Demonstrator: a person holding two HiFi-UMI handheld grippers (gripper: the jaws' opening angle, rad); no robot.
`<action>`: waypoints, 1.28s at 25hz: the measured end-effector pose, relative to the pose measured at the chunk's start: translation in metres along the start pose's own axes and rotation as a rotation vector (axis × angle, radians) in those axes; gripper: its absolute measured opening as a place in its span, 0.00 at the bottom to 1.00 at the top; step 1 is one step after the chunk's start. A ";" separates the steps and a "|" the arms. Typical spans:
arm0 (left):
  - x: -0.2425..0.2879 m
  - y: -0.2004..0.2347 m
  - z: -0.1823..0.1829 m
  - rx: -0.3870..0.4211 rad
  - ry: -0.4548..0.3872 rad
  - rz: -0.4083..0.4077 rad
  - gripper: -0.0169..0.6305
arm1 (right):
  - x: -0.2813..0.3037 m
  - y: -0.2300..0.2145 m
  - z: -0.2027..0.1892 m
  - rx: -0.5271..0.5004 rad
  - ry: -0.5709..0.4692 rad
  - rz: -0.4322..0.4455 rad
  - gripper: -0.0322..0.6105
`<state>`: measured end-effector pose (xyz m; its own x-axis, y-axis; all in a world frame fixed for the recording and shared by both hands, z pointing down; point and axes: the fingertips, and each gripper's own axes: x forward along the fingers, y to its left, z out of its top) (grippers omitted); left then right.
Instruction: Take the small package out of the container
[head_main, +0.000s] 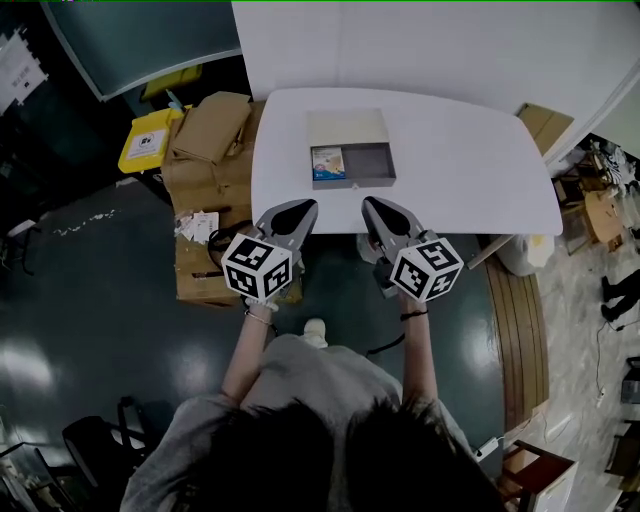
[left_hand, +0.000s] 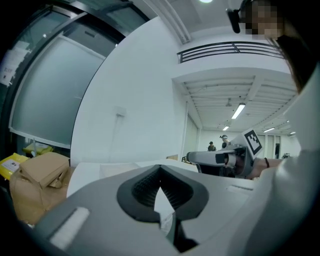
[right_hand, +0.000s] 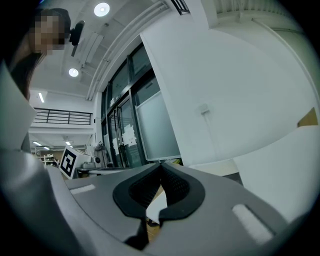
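A shallow grey container (head_main: 372, 163) lies open on the white table (head_main: 450, 160), with its pale lid (head_main: 345, 128) just behind it. The small package (head_main: 330, 161), light blue and white, rests in the container's left part. Both grippers hover at the table's near edge, short of the container. My left gripper (head_main: 304, 207) (left_hand: 160, 169) has its jaws shut with nothing between them. My right gripper (head_main: 371, 204) (right_hand: 161, 166) is likewise shut and empty. The container is not seen in either gripper view.
Cardboard boxes (head_main: 205, 150) and a yellow bin (head_main: 148, 140) crowd the floor left of the table. More cardboard (head_main: 545, 122) leans at the table's right corner, and a wooden board (head_main: 515, 320) lies on the floor at the right. A white wall stands behind the table.
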<state>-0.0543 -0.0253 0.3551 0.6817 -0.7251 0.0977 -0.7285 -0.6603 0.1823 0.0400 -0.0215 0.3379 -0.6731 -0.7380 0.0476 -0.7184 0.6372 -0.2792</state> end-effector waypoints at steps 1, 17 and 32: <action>0.003 0.004 0.000 -0.001 0.001 -0.004 0.01 | 0.004 -0.002 0.000 0.001 0.002 -0.004 0.07; 0.038 0.034 -0.005 -0.012 0.027 -0.069 0.01 | 0.028 -0.037 -0.004 0.026 0.000 -0.093 0.07; 0.063 0.061 -0.010 -0.063 0.054 0.015 0.01 | 0.059 -0.079 -0.003 0.071 0.053 -0.060 0.07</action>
<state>-0.0550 -0.1087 0.3824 0.6748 -0.7219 0.1534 -0.7340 -0.6349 0.2410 0.0563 -0.1152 0.3654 -0.6391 -0.7603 0.1161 -0.7444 0.5736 -0.3417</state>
